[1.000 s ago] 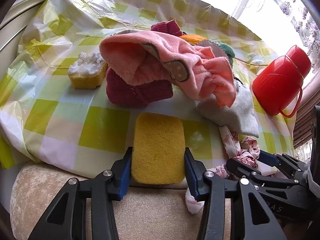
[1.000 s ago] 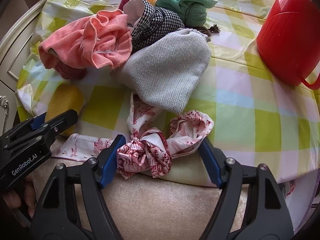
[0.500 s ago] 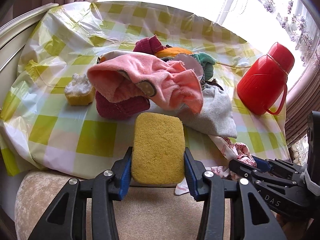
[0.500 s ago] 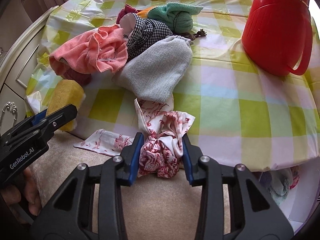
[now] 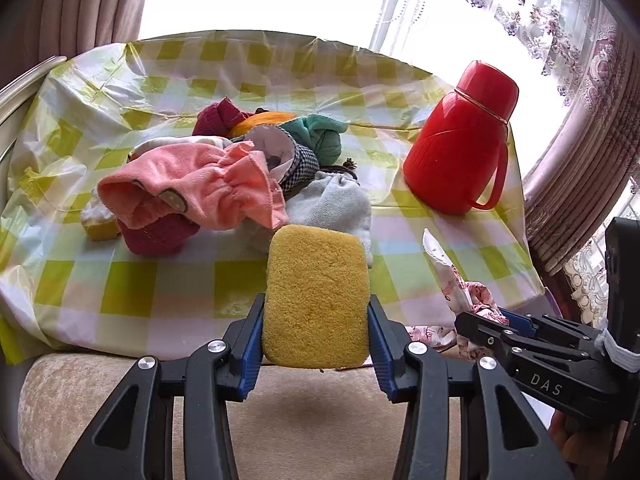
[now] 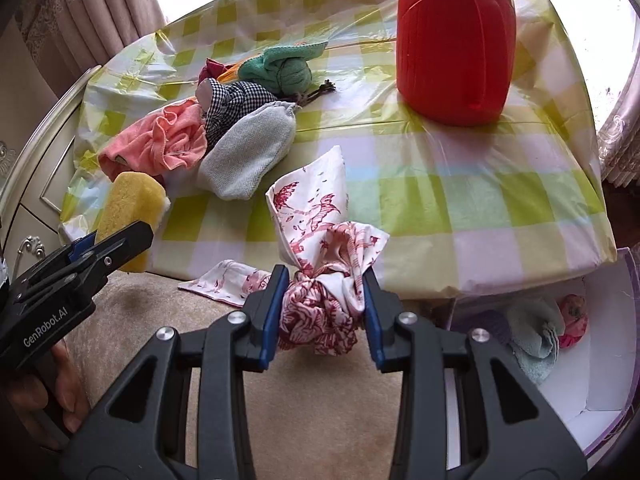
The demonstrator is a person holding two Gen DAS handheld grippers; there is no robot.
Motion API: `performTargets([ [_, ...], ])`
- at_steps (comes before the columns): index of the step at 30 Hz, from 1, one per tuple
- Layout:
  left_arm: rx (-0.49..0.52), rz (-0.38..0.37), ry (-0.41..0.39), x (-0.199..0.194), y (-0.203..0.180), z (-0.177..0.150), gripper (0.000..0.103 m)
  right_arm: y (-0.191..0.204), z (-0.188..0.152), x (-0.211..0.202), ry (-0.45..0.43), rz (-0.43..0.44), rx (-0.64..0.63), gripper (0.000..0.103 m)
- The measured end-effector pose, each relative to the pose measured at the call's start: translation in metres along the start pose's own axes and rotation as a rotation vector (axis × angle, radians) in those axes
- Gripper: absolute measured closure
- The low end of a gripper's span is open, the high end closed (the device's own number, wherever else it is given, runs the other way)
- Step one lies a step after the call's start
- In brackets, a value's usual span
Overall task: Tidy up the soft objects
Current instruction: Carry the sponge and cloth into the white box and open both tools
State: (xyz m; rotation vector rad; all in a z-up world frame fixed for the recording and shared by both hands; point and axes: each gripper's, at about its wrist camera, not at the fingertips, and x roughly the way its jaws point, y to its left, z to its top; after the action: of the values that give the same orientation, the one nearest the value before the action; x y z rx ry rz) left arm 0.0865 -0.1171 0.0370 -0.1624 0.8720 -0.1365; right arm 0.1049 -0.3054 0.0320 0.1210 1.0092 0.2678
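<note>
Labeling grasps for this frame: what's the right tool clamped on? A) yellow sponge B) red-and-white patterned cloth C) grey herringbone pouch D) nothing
B: in the right wrist view the right tool has its pads pressed on the knotted red-and-white patterned cloth, while the yellow sponge sits in the left tool.

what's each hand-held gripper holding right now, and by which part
Left hand-held gripper: yellow sponge, gripped by the long sides at its near end. Right hand-held gripper: red-print cloth, gripped at its bunched knot.

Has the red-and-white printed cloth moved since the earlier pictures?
Yes. The red-and-white printed cloth, earlier lying on the checked tablecloth, is now bunched and lifted toward the camera, off the table edge.
</note>
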Motion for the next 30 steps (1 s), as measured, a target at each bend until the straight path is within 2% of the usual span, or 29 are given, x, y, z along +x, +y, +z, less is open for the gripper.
performTargets([
  [5,0.059,-0.055,-0.006,-0.003,-0.035,-0.001,0.056,-0.043,-0.012,-0.025,-0.031,-0.044,0.066,0.064],
  [12,0.165,-0.173,-0.004,-0.008,-0.095,-0.007,0.056,-0.106,-0.026,-0.061,-0.077,-0.132,0.167,0.064],
  [18,0.246,-0.288,0.034,-0.007,-0.146,-0.019,0.056,-0.152,-0.043,-0.088,-0.111,-0.208,0.25,0.063],
  [26,0.358,-0.39,0.095,-0.01,-0.2,-0.04,0.055,-0.2,-0.069,-0.109,-0.124,-0.276,0.353,0.061],
  [30,0.395,-0.386,0.142,-0.005,-0.211,-0.05,0.039,-0.217,-0.079,-0.114,-0.118,-0.302,0.394,0.057],
])
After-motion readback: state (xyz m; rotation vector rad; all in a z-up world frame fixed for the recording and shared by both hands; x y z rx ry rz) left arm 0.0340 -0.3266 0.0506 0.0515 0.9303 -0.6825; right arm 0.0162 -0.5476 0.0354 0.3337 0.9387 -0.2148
